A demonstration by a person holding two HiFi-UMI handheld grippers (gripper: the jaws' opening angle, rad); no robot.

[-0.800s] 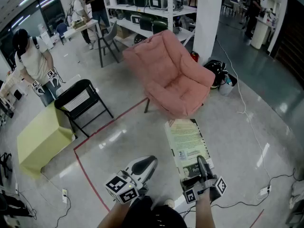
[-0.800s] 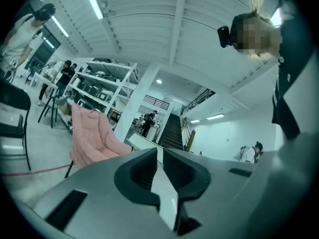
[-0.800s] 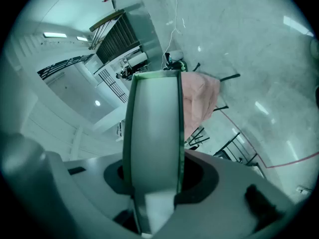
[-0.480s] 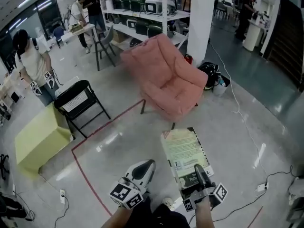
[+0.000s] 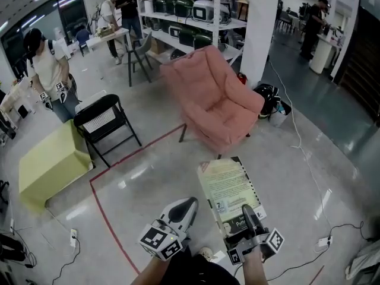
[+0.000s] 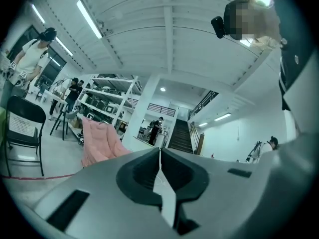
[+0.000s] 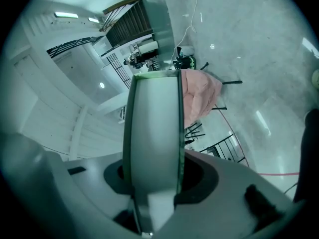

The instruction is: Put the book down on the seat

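**Status.** Carry step in hand; the placement is not yet made.

**Book.** The book (image 5: pixel 228 189) sits in the lower centre of the head view, roughly flat, cover up, over bare floor. It is well apart from the pink chair (image 5: pixel 208 88) in the upper centre. Nothing rests on the seat (image 5: pixel 228 120).

**Right gripper.** The right gripper (image 5: pixel 249 219) clamps the book by its near short edge. Its own view shows the book's edge filling the gap between the jaws, which stand wide on its thickness.

**Left gripper.** The left gripper (image 5: pixel 178 214) is at lower centre-left, jaws pressed together with nothing between them.

**Recommendations.**
- Hold is at one end only, so the far end may sag; keep the gripper level during the approach.
- Bring the book in over the seat's front edge, clear of the armrests.
- The cushion looks soft and sloped; set the book into its hollow, not against the back.
- Let go only once the book lies fully on the cushion.
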